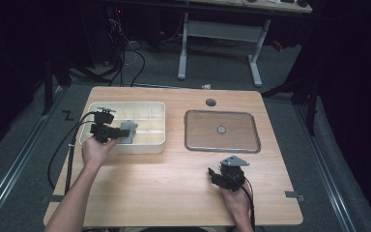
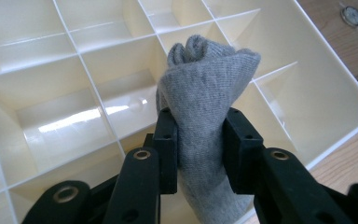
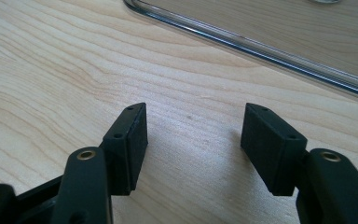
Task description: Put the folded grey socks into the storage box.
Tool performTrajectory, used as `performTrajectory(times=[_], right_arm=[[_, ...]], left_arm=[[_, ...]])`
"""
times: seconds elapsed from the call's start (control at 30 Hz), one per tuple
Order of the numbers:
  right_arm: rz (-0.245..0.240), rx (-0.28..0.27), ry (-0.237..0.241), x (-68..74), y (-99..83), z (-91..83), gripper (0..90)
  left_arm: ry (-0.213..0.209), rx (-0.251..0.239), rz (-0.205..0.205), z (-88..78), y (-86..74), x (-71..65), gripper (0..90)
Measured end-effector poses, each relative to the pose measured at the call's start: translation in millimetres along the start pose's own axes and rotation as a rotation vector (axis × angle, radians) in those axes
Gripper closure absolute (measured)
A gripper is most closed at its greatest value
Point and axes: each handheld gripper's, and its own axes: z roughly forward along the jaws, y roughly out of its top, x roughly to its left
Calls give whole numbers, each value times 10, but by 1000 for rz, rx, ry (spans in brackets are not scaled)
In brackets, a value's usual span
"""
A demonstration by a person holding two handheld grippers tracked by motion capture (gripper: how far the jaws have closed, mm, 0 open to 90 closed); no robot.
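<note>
Here the left tongs [image 2: 200, 140] are pinching one rolled grey sock [image 2: 209, 93], its bundled end pointing up and away from the pads, and they hold it just over the cream divided organizer tray [image 1: 157, 145], above the cells nearest the person. Taking that tray as the landmark, the right tongs [image 1: 217, 175] rest low on the desk [image 1: 174, 193] well to its right and nearer the person, spread apart with nothing between them, as the right gripper view shows bare wood between the pads [image 3: 130, 135]. A clear shallow tray [image 1: 222, 147] lies just to the right of the organizer, with a small round disc [image 1: 221, 129] in its middle. The likely trouble, as I judge it, lies in the drop: the sock is soft and wider than one cell, so if it is let go while straddling a divider wall [image 2: 98, 93] it could perch on the partition or unroll across two cells. The light organizer might also slide if the tongs press against its wall, since the other hand is not steadying it. Counted: one sock, one organizer, one clear tray, one disc, two tongs, and one dark round grommet [image 1: 211, 102] beyond the clear tray.
</note>
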Motion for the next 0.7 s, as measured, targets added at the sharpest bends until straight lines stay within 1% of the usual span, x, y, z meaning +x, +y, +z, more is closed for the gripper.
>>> performTrajectory(times=[0.1,0.27,0.43,0.5,0.57,0.7], right_arm=[[0,0,0,0,0,0,413],[0,0,1,-1,0,0,412],[0,0,1,-1,0,0,411],[0,0,1,0,0,0,411],[-1,0,0,1,0,1,411],[-1,0,0,1,0,1,411]], left_arm=[[2,11,5,21,-5,-5,696],[2,21,1,49,-17,-1,696],[-2,15,-19,68,-68,44,697],[9,24,-10,67,-66,32,698],[26,40,11,73,-65,17,701],[41,53,19,75,-62,6,704]])
